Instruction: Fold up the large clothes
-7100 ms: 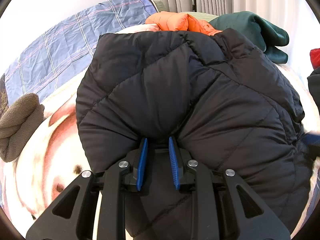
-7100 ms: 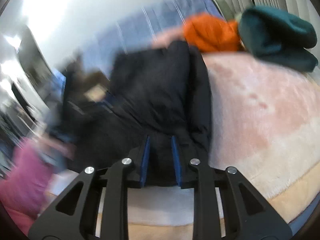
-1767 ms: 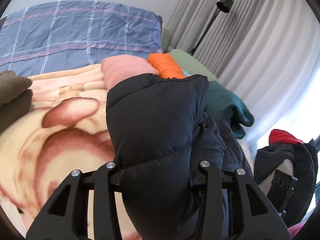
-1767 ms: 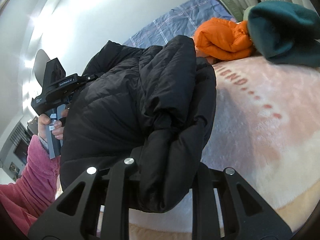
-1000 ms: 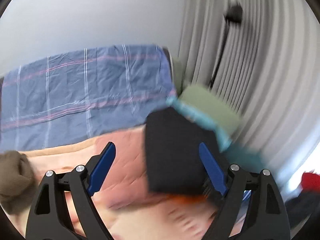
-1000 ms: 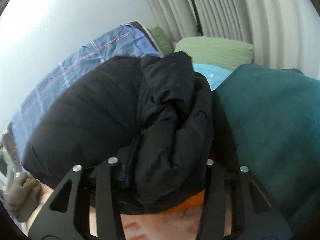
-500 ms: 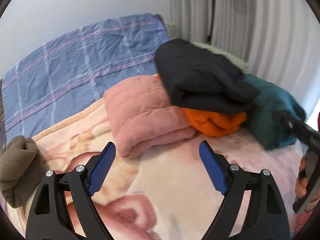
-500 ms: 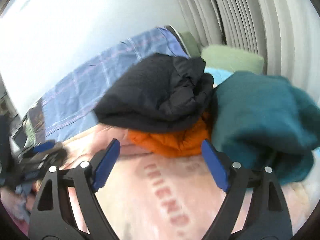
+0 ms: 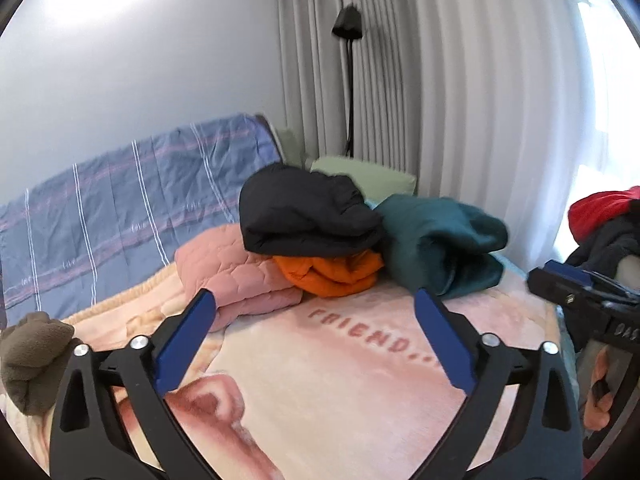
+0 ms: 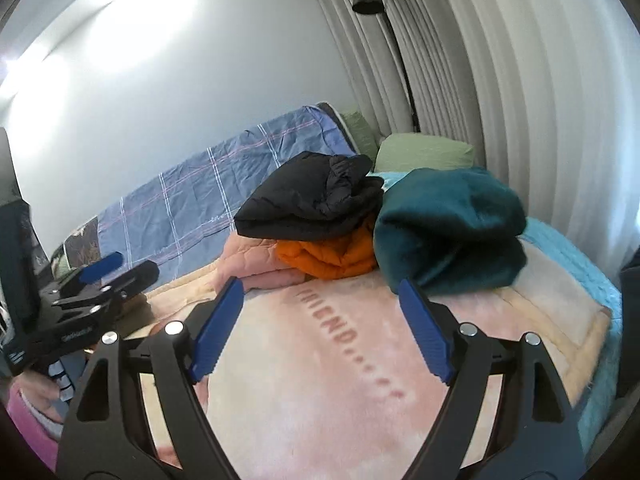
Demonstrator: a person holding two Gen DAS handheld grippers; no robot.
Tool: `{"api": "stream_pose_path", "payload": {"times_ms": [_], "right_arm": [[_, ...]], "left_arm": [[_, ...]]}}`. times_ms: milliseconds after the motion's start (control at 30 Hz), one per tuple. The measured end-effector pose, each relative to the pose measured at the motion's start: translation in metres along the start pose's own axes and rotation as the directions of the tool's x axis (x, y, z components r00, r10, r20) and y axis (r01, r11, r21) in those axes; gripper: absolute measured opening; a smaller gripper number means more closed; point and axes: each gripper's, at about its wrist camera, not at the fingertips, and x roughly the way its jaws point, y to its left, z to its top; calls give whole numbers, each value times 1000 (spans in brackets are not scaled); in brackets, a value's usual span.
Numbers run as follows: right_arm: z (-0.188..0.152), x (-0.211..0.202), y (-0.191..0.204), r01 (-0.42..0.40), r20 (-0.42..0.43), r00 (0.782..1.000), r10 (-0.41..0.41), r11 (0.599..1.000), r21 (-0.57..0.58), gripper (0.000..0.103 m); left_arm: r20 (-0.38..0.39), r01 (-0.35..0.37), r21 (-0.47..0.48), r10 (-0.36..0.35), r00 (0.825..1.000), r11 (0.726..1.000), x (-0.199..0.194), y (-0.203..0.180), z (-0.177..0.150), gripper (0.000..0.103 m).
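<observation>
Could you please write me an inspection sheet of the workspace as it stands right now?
Surface: pink blanket printed with FRIEND, spread on the bed.
Job's things: folded black jacket lying on the orange garment, beside the pink quilted garment and the teal garment.
Clutter: brown fleece item at the left edge; red and dark clothes at right.
Grippers: left gripper jaws opening, nothing between them; right gripper jaws closing slightly, wide apart, nothing between them.
Cables: nothing seen.
Surroundings: plaid blue cover, green pillow, floor lamp, grey curtains.
</observation>
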Motion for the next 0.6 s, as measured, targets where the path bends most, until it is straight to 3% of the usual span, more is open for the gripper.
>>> {"api": "stream_pose_path", "payload": {"times_ms": [100,333,600], "right_arm": [[-12,-15,9,-1,-7,1000,1,1000,-18,83],[-19,-32,21,-17,-9,1000,17,999,-41,85],[-28,-41,38,-14,-13,1000,13,992,-124,87]], "left_arm": [[37,-15,1,15,999,1000,-24,-8,-11,102],[27,-35,-53,36,999,998,-55,-10,-30,102],[37,-105,-12,105,994,994,-83,-16,-42,102]]}}
